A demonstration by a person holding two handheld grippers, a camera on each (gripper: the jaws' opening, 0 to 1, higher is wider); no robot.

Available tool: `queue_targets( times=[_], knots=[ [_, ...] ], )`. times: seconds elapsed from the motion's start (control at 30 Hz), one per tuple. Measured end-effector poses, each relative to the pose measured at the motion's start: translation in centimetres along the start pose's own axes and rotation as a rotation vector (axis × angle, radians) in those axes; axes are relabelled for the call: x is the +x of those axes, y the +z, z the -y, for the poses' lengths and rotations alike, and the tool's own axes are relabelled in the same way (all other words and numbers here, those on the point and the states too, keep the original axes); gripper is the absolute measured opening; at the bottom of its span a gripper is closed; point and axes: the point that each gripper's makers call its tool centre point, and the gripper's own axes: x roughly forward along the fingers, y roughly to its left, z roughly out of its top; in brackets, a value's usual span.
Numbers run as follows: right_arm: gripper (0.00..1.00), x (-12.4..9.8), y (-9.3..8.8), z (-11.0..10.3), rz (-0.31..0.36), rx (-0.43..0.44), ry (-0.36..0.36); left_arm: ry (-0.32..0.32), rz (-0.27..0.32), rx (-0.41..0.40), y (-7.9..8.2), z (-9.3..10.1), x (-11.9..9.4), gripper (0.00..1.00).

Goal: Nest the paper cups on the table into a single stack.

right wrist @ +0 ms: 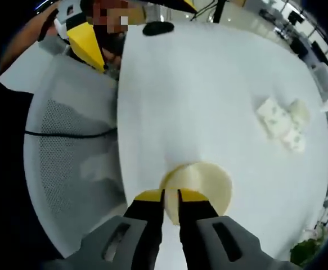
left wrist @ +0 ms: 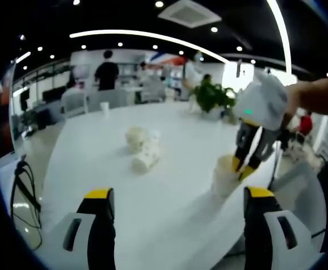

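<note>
Open office, ceiling lights (left wrist: 152, 35), potted plant (left wrist: 211, 97).

Brightly lit from ceiling strip lights (left wrist: 152, 36) and round spots. Strong glare across the white table (left wrist: 175, 140), washing out the paper cups (left wrist: 143, 147) in both views. Soft, faint shadows beneath the cups. Heavy fisheye bending toward the edges. Slightly blurred throughout; distant room hazy, near yellow-tipped jaws soft in focus.

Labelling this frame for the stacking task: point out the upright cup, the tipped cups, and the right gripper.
upright cup (right wrist: 209, 188), right gripper view, on its open inside.
tipped cups (left wrist: 143, 147), left gripper view, on the middle of the pile.
right gripper (left wrist: 243, 167), left gripper view, between its yellow tips at the cup's rim.
</note>
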Motion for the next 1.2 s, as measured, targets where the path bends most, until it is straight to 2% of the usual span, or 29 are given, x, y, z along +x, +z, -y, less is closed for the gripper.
queue_targets(
  times=[0.07, 0.1, 0.2, 0.27, 0.33, 0.43, 0.47, 0.53, 0.7, 0.77, 0.9, 1.0, 1.07, 1.13, 1.2],
  knots=[
    [0.16, -0.4, 0.2, 0.0, 0.027, 0.006, 0.004, 0.0, 0.0, 0.001, 0.1, -0.1, 0.1, 0.93],
    [0.19, -0.7, 0.7, 0.3, 0.066, 0.029, -0.011, 0.0, 0.002, 0.0, 0.1, -0.1, 0.1, 0.93],
    [0.24, -2.0, 1.0, 0.0, 0.138, 0.059, 0.021, -0.003, 0.004, 0.005, 0.4, 0.0, 0.3, 0.93],
    [0.31, -2.9, 1.2, 0.4, 0.185, 0.074, 0.01, -0.006, 0.002, 0.01, 0.5, 0.1, 0.4, 0.93],
    [0.39, -4.1, 1.7, 1.1, 0.266, 0.089, -0.02, -0.008, 0.002, 0.009, 0.7, 0.2, 0.4, 0.94],
    [0.4, -5.9, 2.6, 2.1, 0.387, 0.068, -0.052, -0.013, 0.014, 0.012, 1.0, 0.3, 0.6, 0.94],
    [0.42, -6.7, 2.5, 2.5, 0.421, 0.101, -0.063, -0.013, 0.014, 0.015, 1.1, 0.4, 0.6, 0.94],
    [0.47, -7.6, 2.1, 3.3, 0.451, 0.144, -0.089, -0.017, 0.018, 0.012, 1.4, 0.4, 0.8, 0.95],
    [0.51, -9.8, 0.3, 5.6, 0.553, 0.186, -0.187, -0.01, 0.018, 0.023, 1.8, 0.2, 1.0, 0.98],
    [0.56, -10.4, -0.6, 6.1, 0.596, 0.234, -0.2, -0.008, 0.021, 0.024, 1.9, 0.1, 1.1, 0.98],
    [0.63, -11.2, -2.8, 7.5, 0.67, 0.285, -0.272, -0.008, 0.022, 0.022, 2.1, -0.1, 1.5, 0.98],
    [0.7, -11.8, -4.3, 8.3, 0.722, 0.328, -0.316, -0.014, 0.018, 0.027, 2.3, 0.1, 1.7, 0.98],
    [0.79, -12.5, -4.9, 8.9, 0.782, 0.34, -0.358, -0.01, 0.019, 0.027, 2.4, 0.1, 1.7, 0.98],
    [0.88, -13.0, -5.9, 9.1, 0.813, 0.354, -0.376, 0.002, 0.028, 0.025, 2.6, 0.0, 1.6, 0.98],
    [0.89, -13.3, -6.9, 9.4, 0.836, 0.367, -0.399, 0.005, 0.036, 0.016, 2.7, 0.0, 1.5, 0.98]
  ],
)
